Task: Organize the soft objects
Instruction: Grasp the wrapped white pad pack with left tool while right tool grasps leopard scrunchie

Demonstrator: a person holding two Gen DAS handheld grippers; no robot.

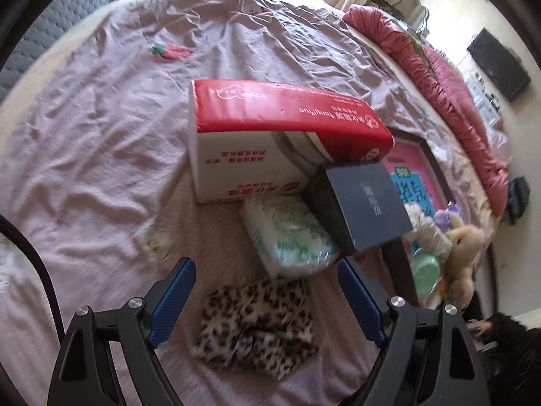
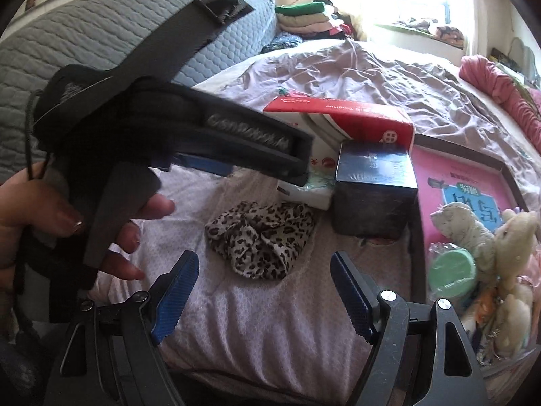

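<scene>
Rumpled pink bedding (image 1: 101, 135) is seen beneath both grippers. Between the wide-apart blue pads of the left gripper (image 1: 267, 291) a leopard-print cloth (image 1: 257, 324) is framed, untouched. Ahead of the right gripper (image 2: 263, 286), likewise spread and empty, the same cloth is seen, with plush toys (image 2: 507, 237) off to its right.

On the bed (image 1: 84, 135) we see a scarf (image 1: 257, 324) nearest us, a tissue pack (image 1: 290, 237) behind it, a box (image 1: 365, 203) to the right, a carton (image 1: 270, 128) behind both.
</scene>
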